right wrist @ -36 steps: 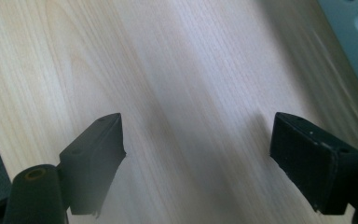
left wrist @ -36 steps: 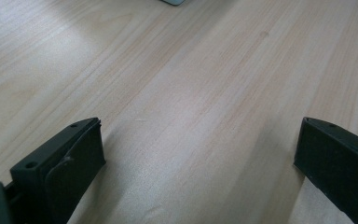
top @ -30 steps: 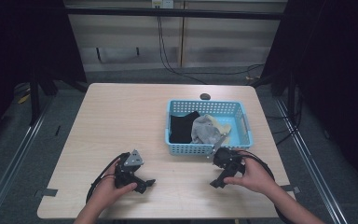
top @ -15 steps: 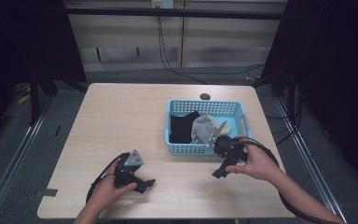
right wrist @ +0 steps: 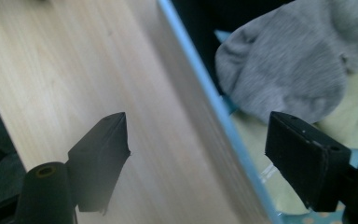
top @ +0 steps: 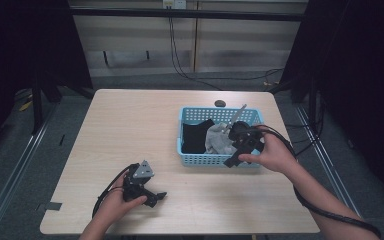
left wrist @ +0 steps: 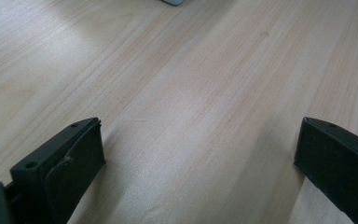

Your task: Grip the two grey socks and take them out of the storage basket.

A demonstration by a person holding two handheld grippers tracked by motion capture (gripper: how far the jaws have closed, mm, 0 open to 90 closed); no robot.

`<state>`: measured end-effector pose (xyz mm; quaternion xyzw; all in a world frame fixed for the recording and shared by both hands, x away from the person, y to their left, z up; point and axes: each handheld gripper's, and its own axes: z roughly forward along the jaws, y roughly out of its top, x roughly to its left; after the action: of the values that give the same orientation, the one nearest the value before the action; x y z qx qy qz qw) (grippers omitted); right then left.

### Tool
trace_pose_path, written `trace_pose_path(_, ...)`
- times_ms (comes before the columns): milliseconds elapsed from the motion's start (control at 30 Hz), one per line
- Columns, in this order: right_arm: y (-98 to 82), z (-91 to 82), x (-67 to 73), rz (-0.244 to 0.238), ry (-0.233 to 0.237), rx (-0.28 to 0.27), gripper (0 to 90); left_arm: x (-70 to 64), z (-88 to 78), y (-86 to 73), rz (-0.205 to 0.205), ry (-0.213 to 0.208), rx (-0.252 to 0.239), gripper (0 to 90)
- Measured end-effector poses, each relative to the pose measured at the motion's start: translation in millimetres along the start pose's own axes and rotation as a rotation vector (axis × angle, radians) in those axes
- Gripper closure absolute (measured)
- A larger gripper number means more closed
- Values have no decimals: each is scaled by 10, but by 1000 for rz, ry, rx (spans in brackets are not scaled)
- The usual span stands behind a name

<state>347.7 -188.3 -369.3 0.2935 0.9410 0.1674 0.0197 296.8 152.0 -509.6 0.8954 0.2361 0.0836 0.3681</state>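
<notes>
The grey sock (right wrist: pixel 286 74) lies in the blue basket (top: pixel 219 160) beside a black cloth (top: pixel 196 136). The right gripper (top: pixel 241 148) hangs over the basket's near rim, jaws wide apart and empty. The left gripper (top: pixel 152 196) rests on the wooden table (top: pixel 130 130), jaws spread wide, empty.

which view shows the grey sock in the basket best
The right gripper view: the crumpled grey fabric sock looms large beyond the light blue plastic basket's rim, weave visible. The high view shows it small, beside black cloth. The left gripper view shows bare wooden tabletop.
</notes>
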Motion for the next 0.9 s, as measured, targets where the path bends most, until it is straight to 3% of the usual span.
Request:
trace_pose_path(167, 124, 19, -182, 55, -13, -20, 216, 0, 0, 0, 0, 0, 0, 7)
trace_pose_path(300, 165, 36, -256, 65, -30, -22, 218, -6, 4, -1, -9, 0, -7, 6)
trace_pose_path(500, 216, 91, -461, 136, -50, -32, 228, -6, 4, -1, -9, 0, -7, 6)
trace_pose_path(600, 233, 163, -538, 184, -52, -36, 234, -6, 4, -1, -9, 0, -7, 6)
trace_pose_path(900, 240, 443, -662, 218, -41, 7, 270, -6, 4, -1, -9, 0, -8, 7)
